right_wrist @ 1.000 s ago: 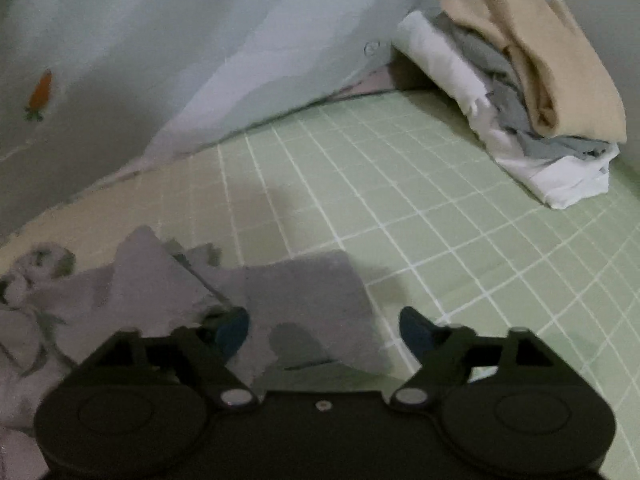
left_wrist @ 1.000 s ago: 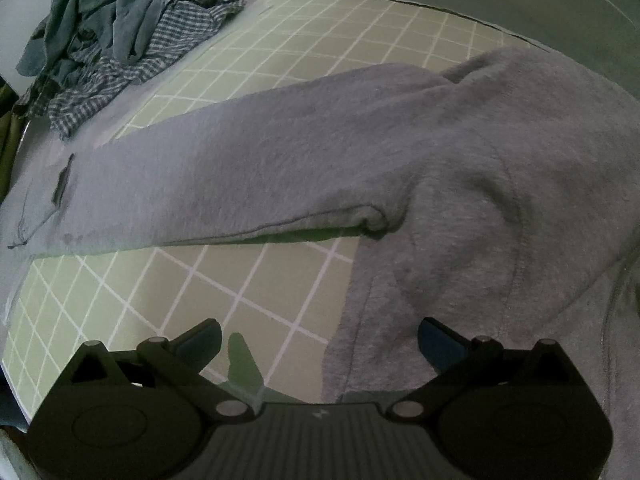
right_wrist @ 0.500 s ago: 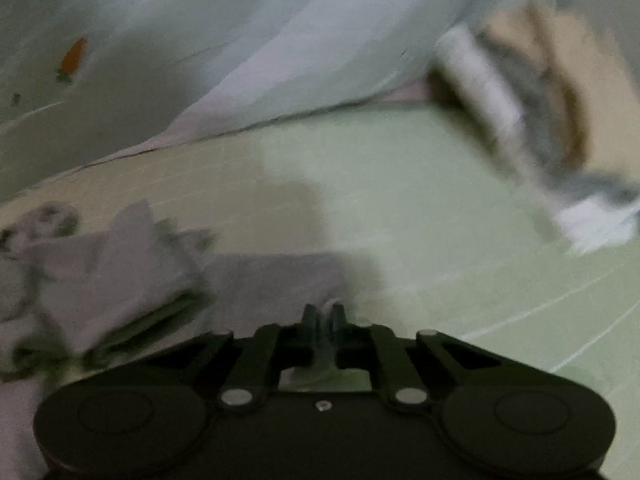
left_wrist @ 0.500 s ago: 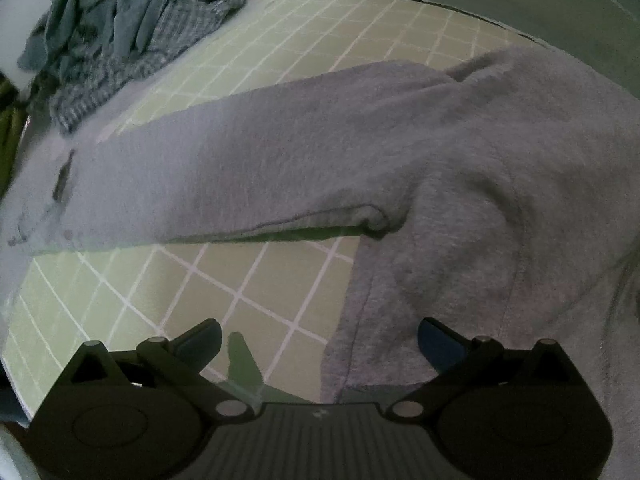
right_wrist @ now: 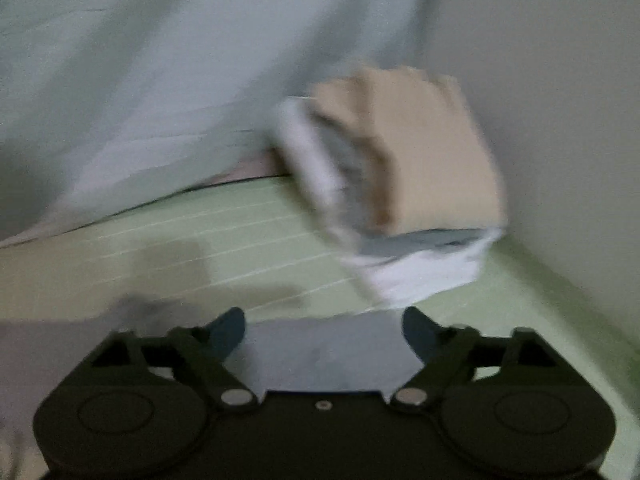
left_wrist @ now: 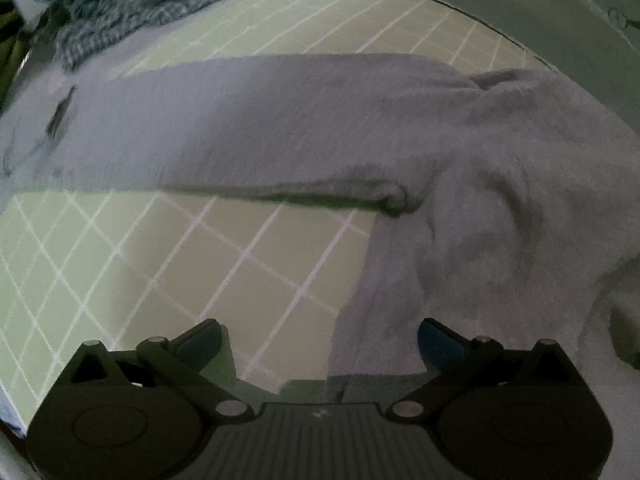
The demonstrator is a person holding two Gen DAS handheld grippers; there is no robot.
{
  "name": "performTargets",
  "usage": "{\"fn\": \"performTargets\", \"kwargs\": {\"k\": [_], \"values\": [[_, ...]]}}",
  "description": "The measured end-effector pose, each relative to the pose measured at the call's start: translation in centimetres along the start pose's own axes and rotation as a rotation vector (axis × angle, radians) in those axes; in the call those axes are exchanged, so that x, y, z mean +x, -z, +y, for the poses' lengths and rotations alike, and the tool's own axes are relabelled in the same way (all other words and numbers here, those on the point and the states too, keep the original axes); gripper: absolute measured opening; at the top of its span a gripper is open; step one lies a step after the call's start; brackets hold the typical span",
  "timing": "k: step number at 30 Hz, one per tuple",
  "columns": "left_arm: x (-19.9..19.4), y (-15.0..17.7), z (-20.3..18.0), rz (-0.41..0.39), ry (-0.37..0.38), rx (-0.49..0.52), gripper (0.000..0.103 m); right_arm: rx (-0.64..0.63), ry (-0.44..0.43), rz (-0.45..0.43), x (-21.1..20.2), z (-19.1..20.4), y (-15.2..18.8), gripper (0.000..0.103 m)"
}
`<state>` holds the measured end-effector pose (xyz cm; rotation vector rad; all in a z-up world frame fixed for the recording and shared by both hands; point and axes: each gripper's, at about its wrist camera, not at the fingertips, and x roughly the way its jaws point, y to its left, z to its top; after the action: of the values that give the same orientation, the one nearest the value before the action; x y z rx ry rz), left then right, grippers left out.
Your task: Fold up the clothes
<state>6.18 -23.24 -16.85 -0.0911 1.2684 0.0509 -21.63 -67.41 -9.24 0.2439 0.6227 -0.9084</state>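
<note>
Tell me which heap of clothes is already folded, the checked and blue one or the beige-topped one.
The beige-topped stack by the wall: its layers lie flat and squared, whereas the checked and blue pile is a crumpled tangle.

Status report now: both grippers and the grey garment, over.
Left gripper open, empty. Right gripper just opened, holds nothing. Grey sweatshirt flat, sleeve out. Nothing blocking.

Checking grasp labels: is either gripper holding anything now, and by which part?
Nothing is held. The left gripper and right gripper are both open above the grey sweatshirt.

Both tongs, left [left_wrist: 319,338] and right [right_wrist: 323,330], agape.
</note>
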Motion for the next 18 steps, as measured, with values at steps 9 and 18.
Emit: {"fn": "performTargets", "kwargs": {"k": [9, 18], "values": [[-2.7, 4.5, 4.3, -0.012, 0.158, 0.002, 0.096, -0.054, -0.603, 0.198, -5.2, 10.2, 6.0, 0.103], [-3.0, 7.0, 4.6, -0.035, 0.408, 0.107, 0.059, -0.101, -0.725, 0.356, -6.7, 13.6, 8.2, 0.090]]}}
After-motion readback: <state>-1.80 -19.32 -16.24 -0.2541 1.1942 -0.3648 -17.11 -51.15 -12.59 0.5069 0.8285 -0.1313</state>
